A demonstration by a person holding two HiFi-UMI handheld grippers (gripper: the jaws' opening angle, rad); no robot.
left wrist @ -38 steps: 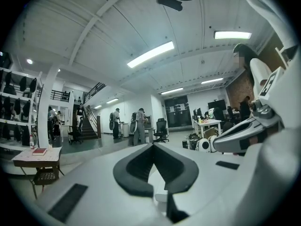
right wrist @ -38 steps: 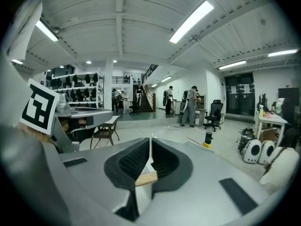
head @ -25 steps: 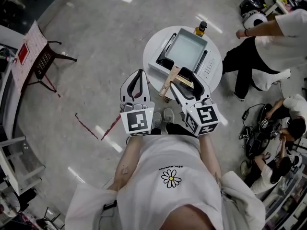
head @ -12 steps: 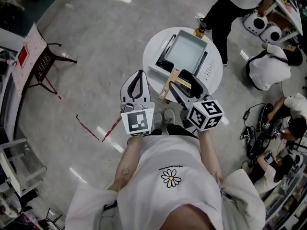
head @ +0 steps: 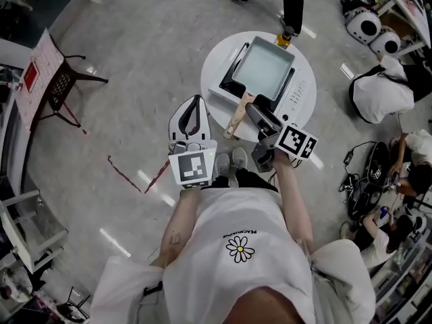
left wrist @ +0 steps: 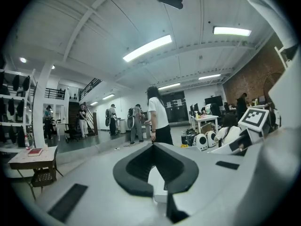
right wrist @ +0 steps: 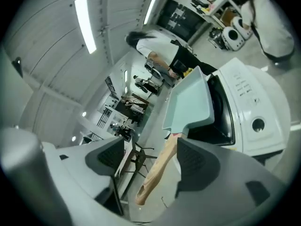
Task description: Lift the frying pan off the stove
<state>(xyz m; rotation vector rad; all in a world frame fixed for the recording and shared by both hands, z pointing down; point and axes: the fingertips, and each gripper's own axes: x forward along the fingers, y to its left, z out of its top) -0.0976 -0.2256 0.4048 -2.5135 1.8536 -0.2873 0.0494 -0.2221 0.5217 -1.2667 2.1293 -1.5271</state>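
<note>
Jaws on my right gripper (right wrist: 150, 147) are spread wide either side of the wooden handle (right wrist: 155, 178), not clamping it, at the round table's (head: 214, 66) near edge. Frying pan (head: 263, 68) sits on the stove (head: 299, 94), bottle (head: 283, 40) by the far edge. Left gripper (head: 196, 101) clenched, empty, over open floor.

Left tongs (left wrist: 151, 147) together, right tongs (right wrist: 151, 158) apart

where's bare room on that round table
Only a bare crescent along the table's left rim, beside the stove. Stove and frying pan fill the middle; bottle at the far edge; handle and right gripper crowd the near side.
</note>
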